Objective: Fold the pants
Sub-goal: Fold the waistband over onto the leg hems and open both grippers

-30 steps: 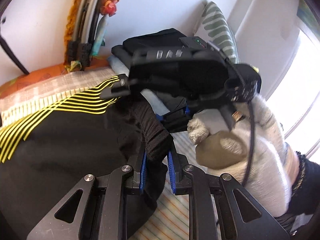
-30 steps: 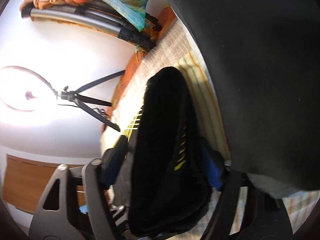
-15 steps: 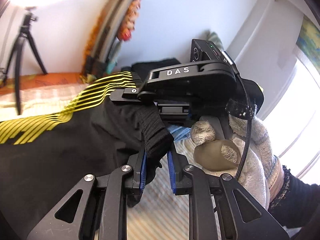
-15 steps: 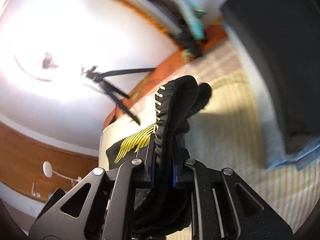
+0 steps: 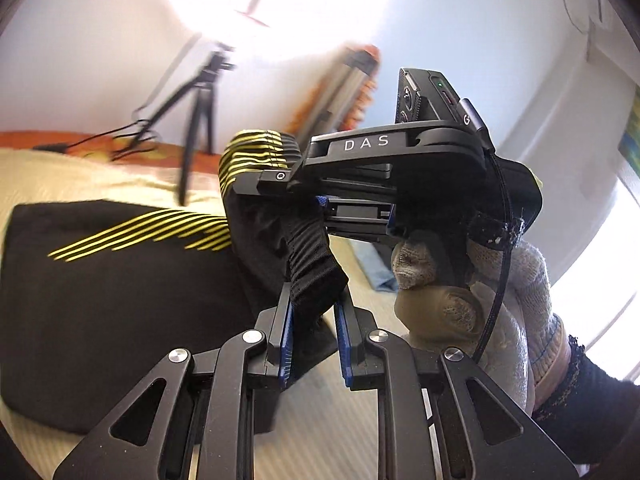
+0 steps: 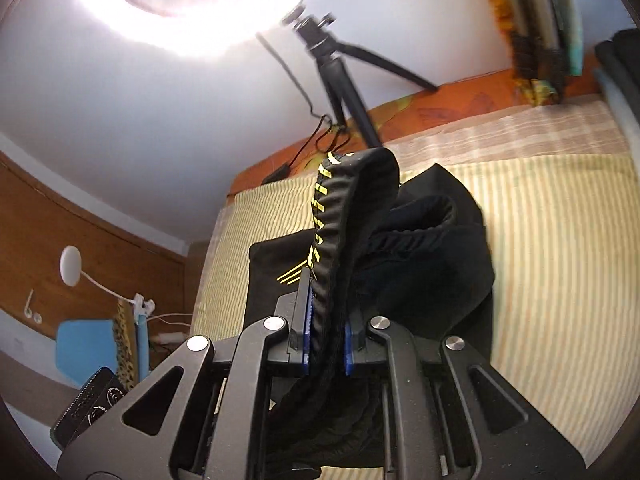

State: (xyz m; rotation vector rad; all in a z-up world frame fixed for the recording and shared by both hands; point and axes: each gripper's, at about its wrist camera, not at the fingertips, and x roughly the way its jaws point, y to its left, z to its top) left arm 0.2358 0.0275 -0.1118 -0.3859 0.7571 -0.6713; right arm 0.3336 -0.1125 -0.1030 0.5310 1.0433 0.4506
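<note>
Black pants (image 5: pixel 120 280) with yellow stripes lie partly on the striped bed (image 5: pixel 340 420), their waistband end lifted. My left gripper (image 5: pixel 312 312) is shut on the black elastic waistband. My right gripper (image 6: pixel 326 316) is shut on another part of the waistband, which stands up between its blue pads; the pants (image 6: pixel 420 260) hang below onto the bed (image 6: pixel 560 280). The right gripper also shows in the left wrist view (image 5: pixel 332 216), held by a gloved hand (image 5: pixel 460 292), close ahead of the left gripper.
A tripod (image 6: pixel 340 80) with a bright ring light (image 6: pixel 192 4) stands at the bed's far edge against the wall. Folded dark clothes (image 6: pixel 620 68) sit at the right. An orange sheet (image 6: pixel 460 104) borders the bed. A wooden panel and blue item (image 6: pixel 84 344) are at left.
Both grippers have risen and tilted upward with the waistband held, lifting that end of the pants off the bed. The tripod and ring light have come into view.
</note>
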